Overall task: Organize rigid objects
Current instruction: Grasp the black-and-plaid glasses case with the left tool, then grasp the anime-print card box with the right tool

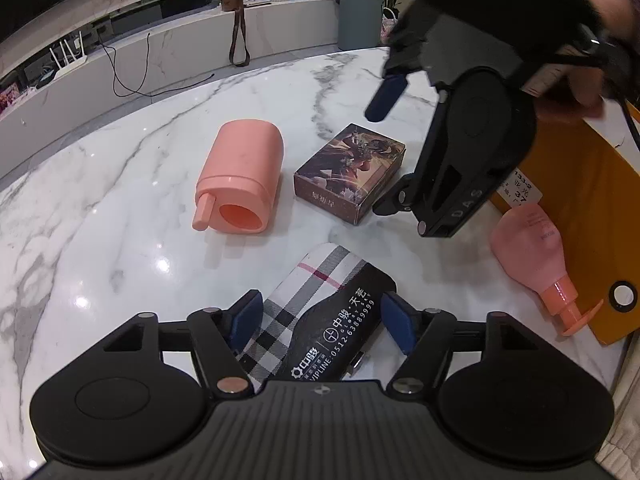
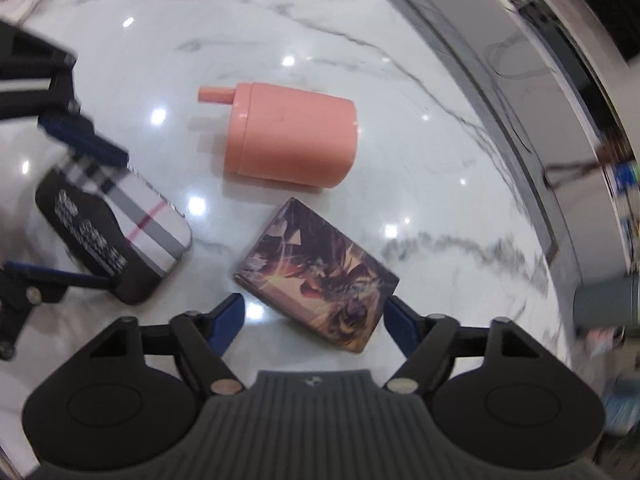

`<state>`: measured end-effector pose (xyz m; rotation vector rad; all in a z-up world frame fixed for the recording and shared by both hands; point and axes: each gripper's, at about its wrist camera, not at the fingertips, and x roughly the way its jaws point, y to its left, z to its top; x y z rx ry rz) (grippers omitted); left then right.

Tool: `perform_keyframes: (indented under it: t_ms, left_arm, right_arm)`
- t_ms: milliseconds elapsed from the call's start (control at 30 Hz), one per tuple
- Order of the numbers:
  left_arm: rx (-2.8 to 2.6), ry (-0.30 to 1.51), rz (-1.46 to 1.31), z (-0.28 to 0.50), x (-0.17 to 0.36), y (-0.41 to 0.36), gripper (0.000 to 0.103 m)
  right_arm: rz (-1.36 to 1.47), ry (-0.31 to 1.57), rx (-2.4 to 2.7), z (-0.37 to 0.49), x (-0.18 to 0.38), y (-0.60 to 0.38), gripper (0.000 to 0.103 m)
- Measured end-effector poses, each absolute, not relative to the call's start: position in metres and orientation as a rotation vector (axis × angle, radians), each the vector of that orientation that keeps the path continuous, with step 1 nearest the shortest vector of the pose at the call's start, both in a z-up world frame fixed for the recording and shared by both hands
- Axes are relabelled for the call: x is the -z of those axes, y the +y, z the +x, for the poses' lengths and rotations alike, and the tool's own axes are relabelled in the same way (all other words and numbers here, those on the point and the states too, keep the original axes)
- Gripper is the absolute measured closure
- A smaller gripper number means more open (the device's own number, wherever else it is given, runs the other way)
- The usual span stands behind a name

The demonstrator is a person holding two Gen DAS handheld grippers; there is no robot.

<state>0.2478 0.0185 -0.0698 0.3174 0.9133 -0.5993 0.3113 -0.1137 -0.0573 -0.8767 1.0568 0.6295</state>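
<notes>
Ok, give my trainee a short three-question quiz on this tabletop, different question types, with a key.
1. True or false: the pink cup stands upright on the table.
2. Which thing lies between the left gripper's fingers? A) card box B) plaid case C) pink bottle
3. Fill in: the right gripper hovers over the ____, open.

Key:
1. False, it lies on its side.
2. B, with the pads not pressing it.
3. Card box.
</notes>
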Motion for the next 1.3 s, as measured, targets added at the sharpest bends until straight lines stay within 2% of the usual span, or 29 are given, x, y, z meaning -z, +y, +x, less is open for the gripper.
perform_keyframes:
  t_ms: [233,300,400,467,733,933,1133,1300]
  left_arm:
    - [0.610,0.940,0.283,0.252,0.077,0.022,0.013]
    - [0.603,0.957,0.320,0.252,0.081,0.020,0.014]
    - [0.615,0.965,0.329,0.253,0.082,0.021,0.022]
    - [0.597,0.978,0.315,0.256,0.081,0.024,0.025]
    - [0.369,1.043,0.188,0.275,0.078,0.054,0.026]
    - [0.358,1.050,0.194,0.269,0.076,0.059,0.026]
    - [0.365,1.056,0.214,0.263,0.075,0.057,0.024]
    - [0.375,1.035,0.236,0.262,0.077,0.059,0.018]
  right_arm:
    - [-1.002,1.058,-0.752,0.329,0.068,-0.109,0.014]
    - [-1.008,1.052,-0.792,0.334,0.070,-0.108,0.010]
    - [-0.967,1.077,-0.802,0.344,0.071,-0.105,0.007]
    - [-0.870,1.149,-0.782,0.355,0.071,-0.107,0.011]
    - [-0.731,1.200,-0.590,0.334,0.065,-0.101,0.029]
    - [-0.545,1.245,-0.469,0.296,0.057,-0.091,0.036]
    - [-0.395,1.244,-0.402,0.271,0.051,-0.094,0.037]
    - [-0.271,1.220,-0.443,0.255,0.047,-0.105,0.032]
